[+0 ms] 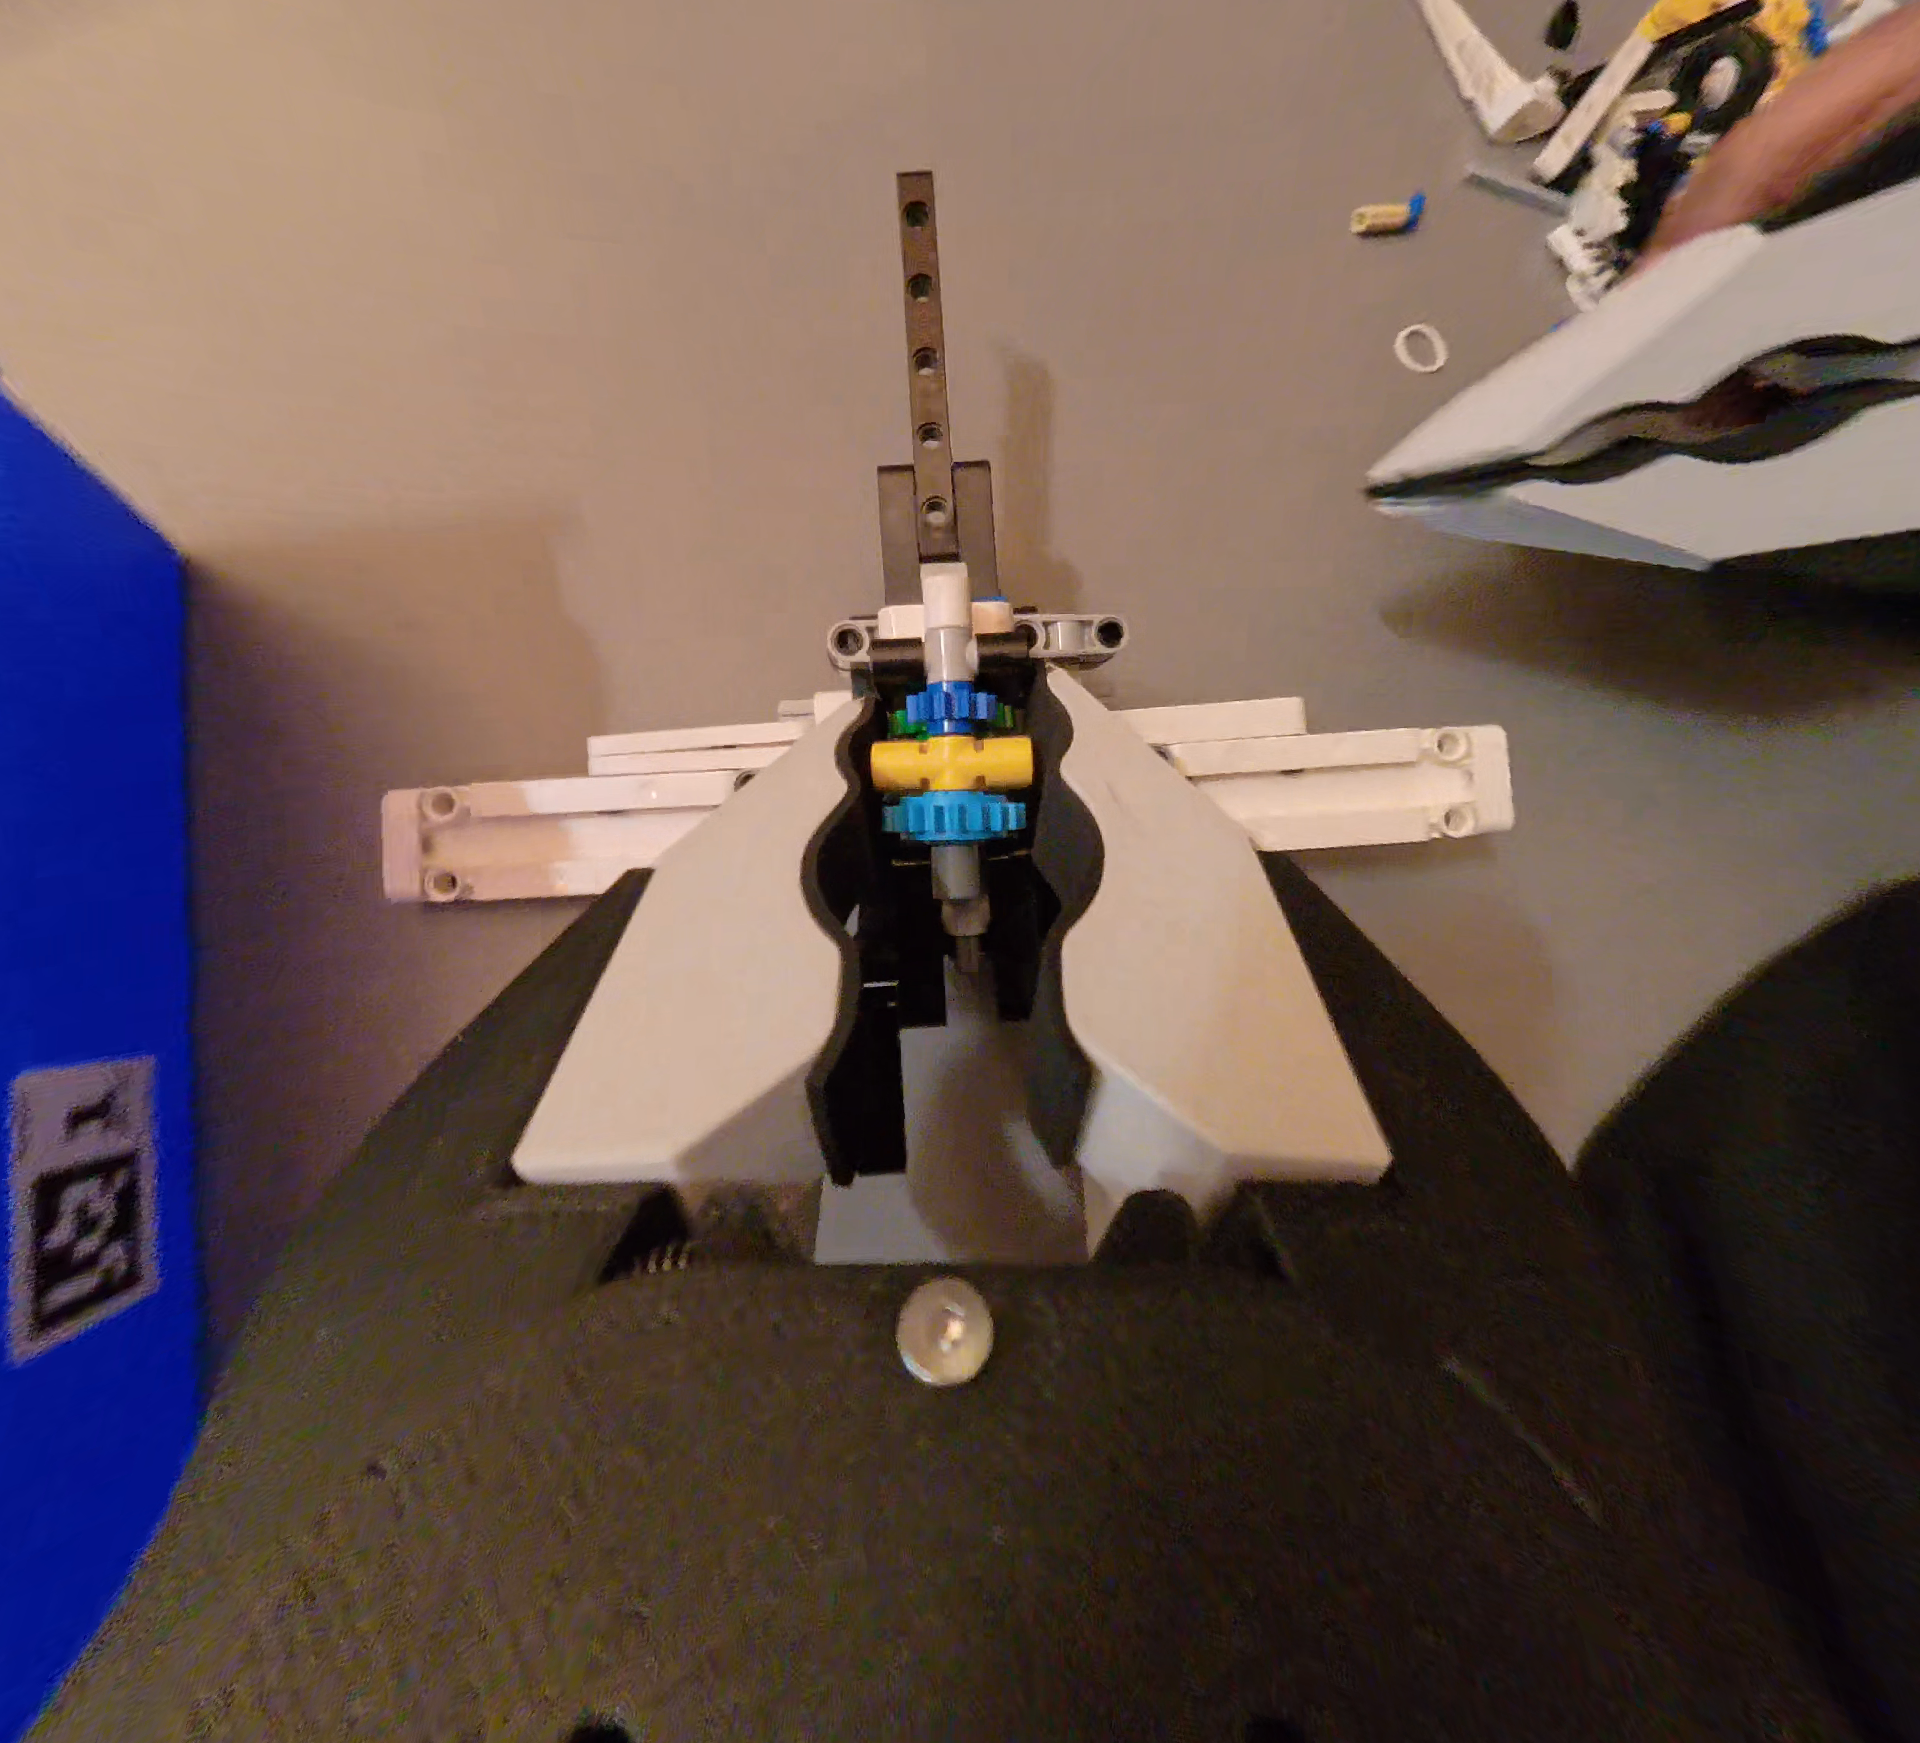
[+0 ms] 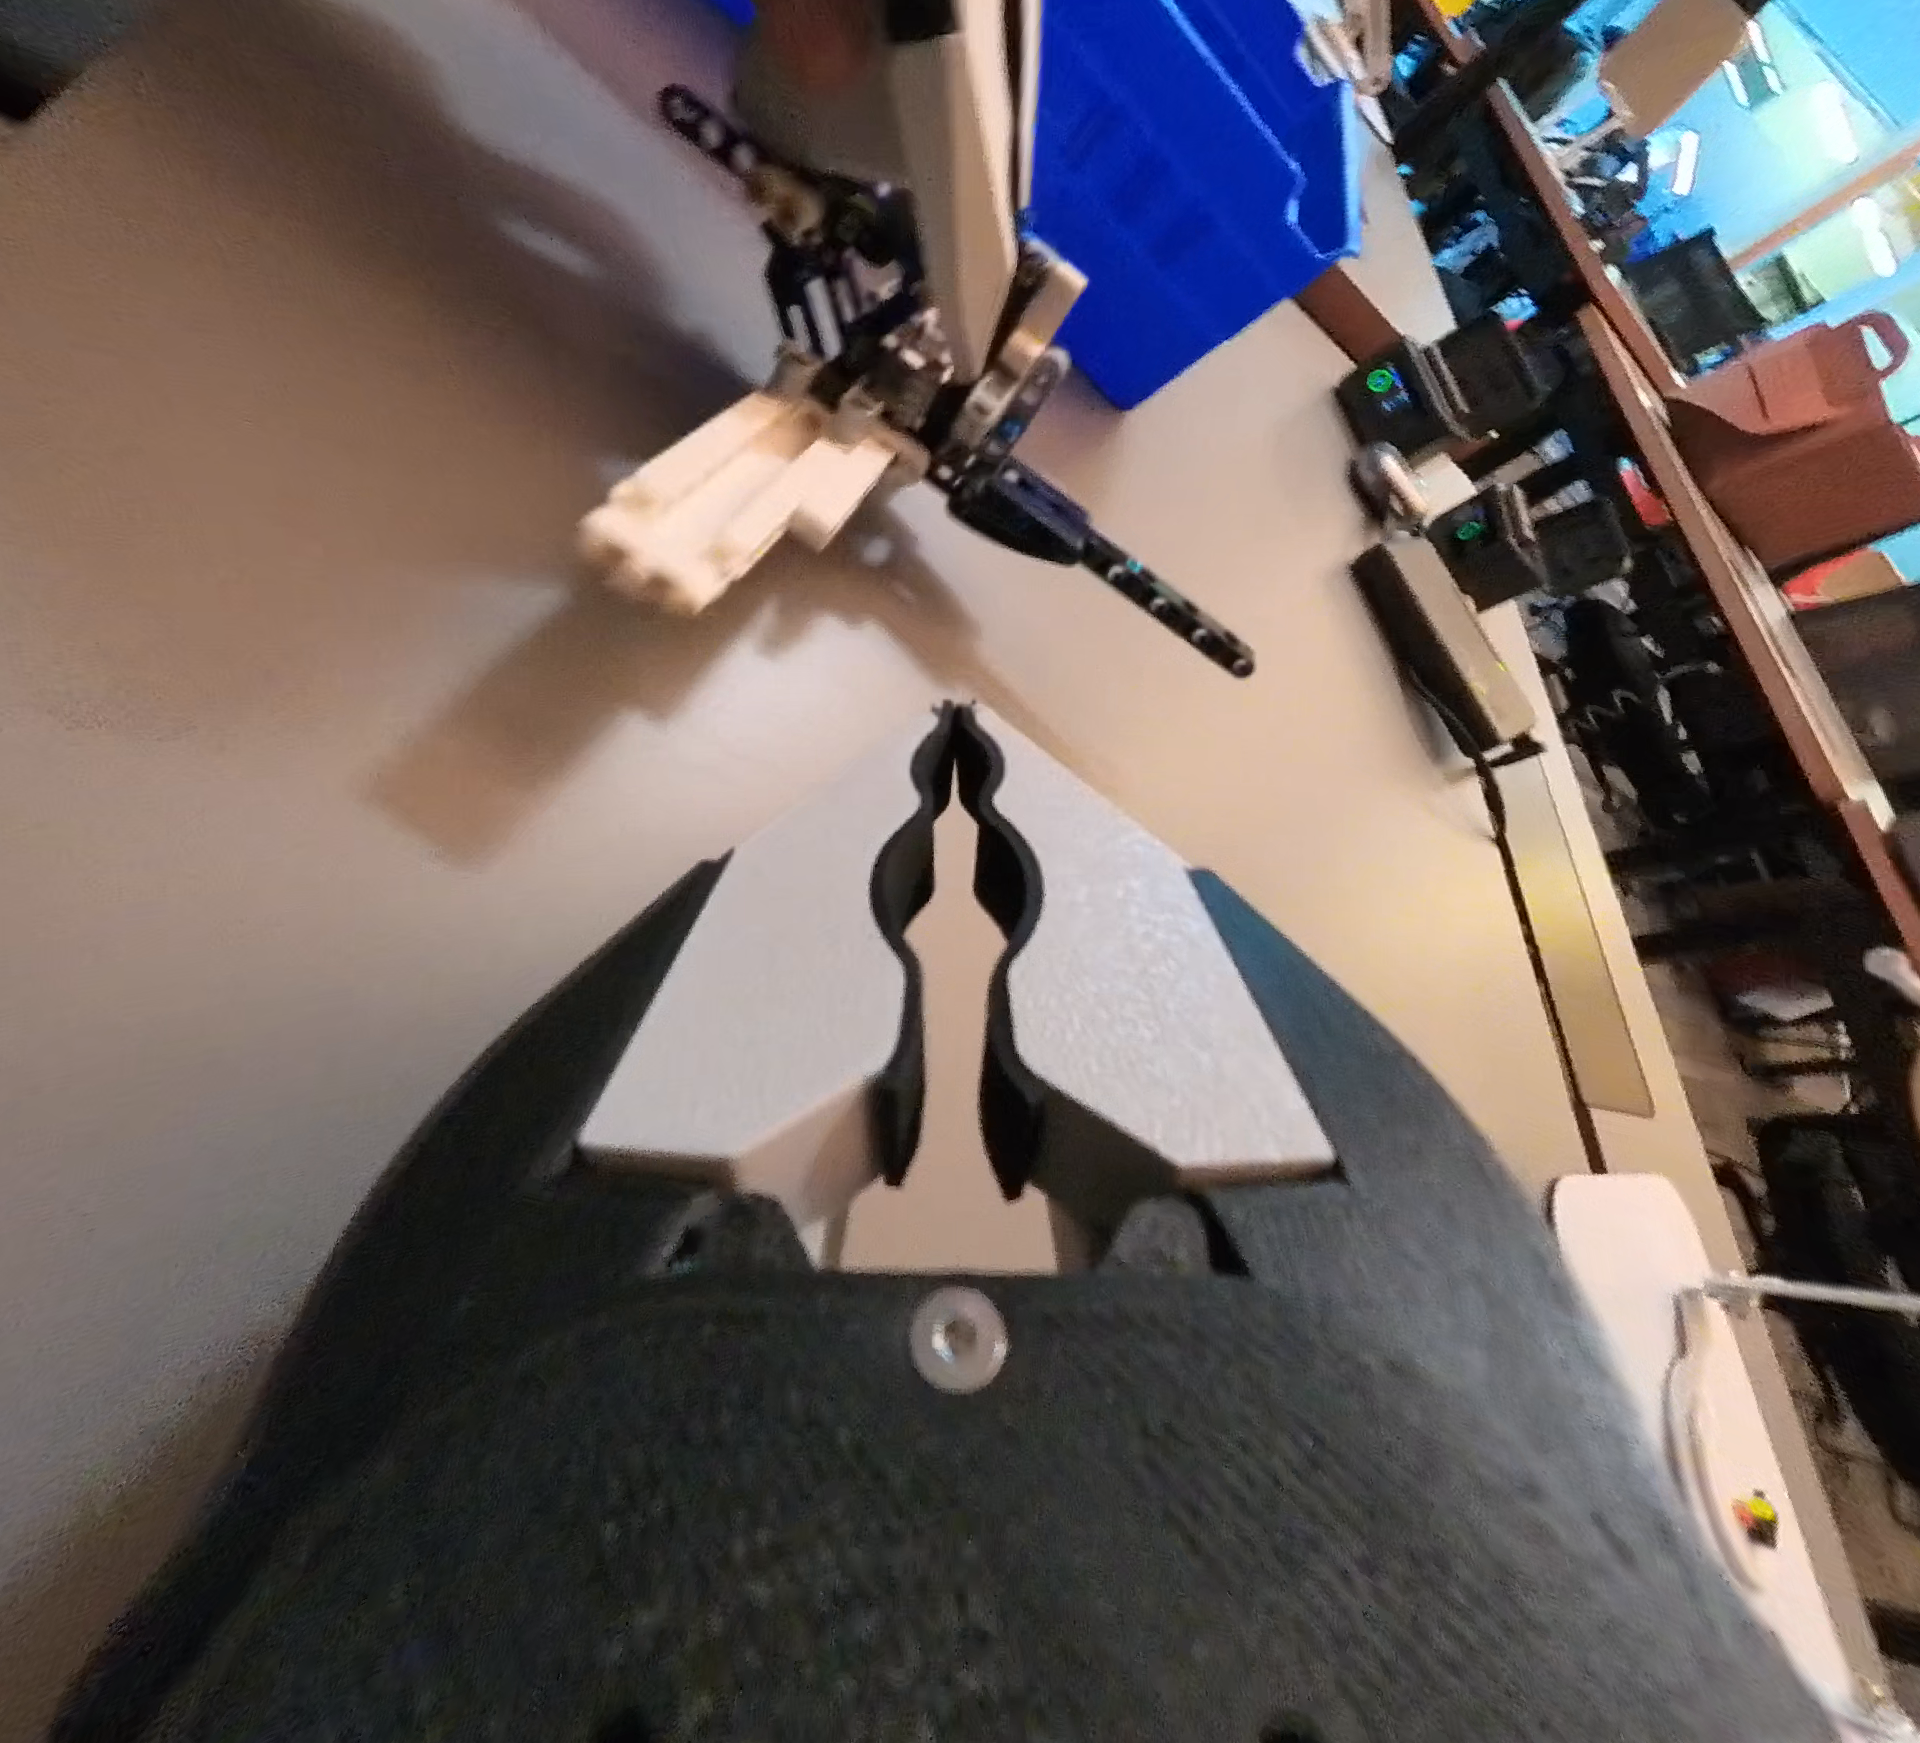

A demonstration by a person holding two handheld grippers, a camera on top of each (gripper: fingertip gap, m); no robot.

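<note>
Plastic brick model [image 1: 951, 758] between left tongs [image 1: 951, 685].

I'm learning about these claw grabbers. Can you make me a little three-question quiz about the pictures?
1. True or false: the left claw grips a brick model with blue gears and a yellow piece.
2. What colour is the long holed beam sticking out of the model? A) red B) black C) green
3. Fill in: the right claw's tips are ____, with nothing seen between them.

Key: 1 true; 2 B; 3 shut
</note>
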